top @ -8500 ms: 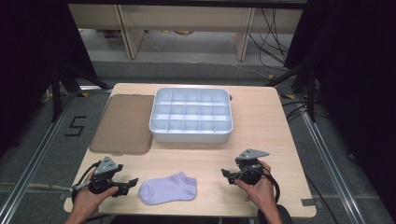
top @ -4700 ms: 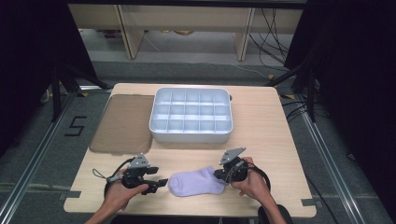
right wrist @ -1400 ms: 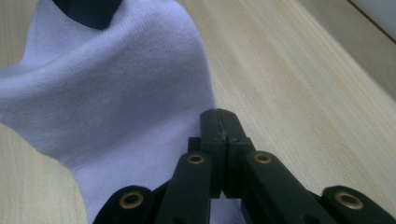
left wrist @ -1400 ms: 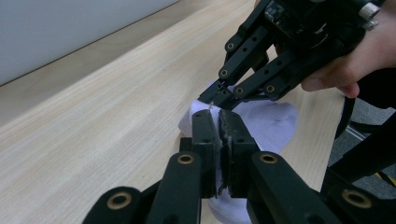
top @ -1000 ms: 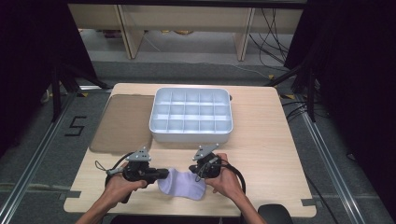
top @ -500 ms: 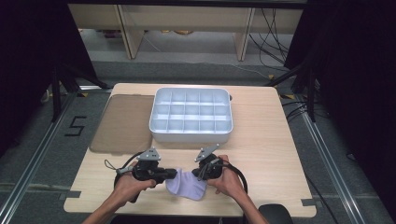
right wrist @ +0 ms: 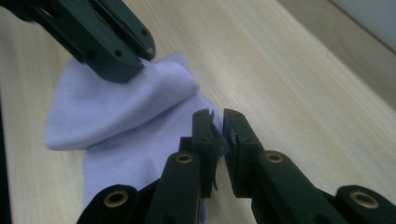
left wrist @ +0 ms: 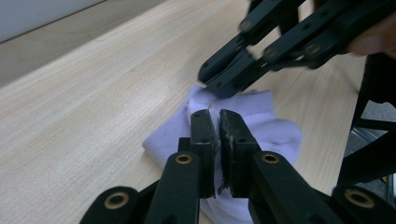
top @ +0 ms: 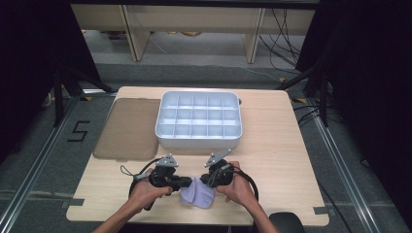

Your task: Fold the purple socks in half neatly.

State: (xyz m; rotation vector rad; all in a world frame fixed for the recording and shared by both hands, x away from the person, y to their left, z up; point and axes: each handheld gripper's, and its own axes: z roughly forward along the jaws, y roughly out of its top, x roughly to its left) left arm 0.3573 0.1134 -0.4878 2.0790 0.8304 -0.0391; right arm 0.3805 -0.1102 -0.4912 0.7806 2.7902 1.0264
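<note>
A lilac sock point(top: 197, 193) is seen folded on the table point(top: 272, 160) at the lower centre of the high view, below the compartment tray point(top: 198, 120). The left gripper point(top: 187, 183) is pressed nearly together on a fold of the sock at its left edge. The right gripper point(top: 206, 178) has just been opening slightly, its jaws almost together at the sock's right edge; whether cloth is pinched there cannot be told.
</note>
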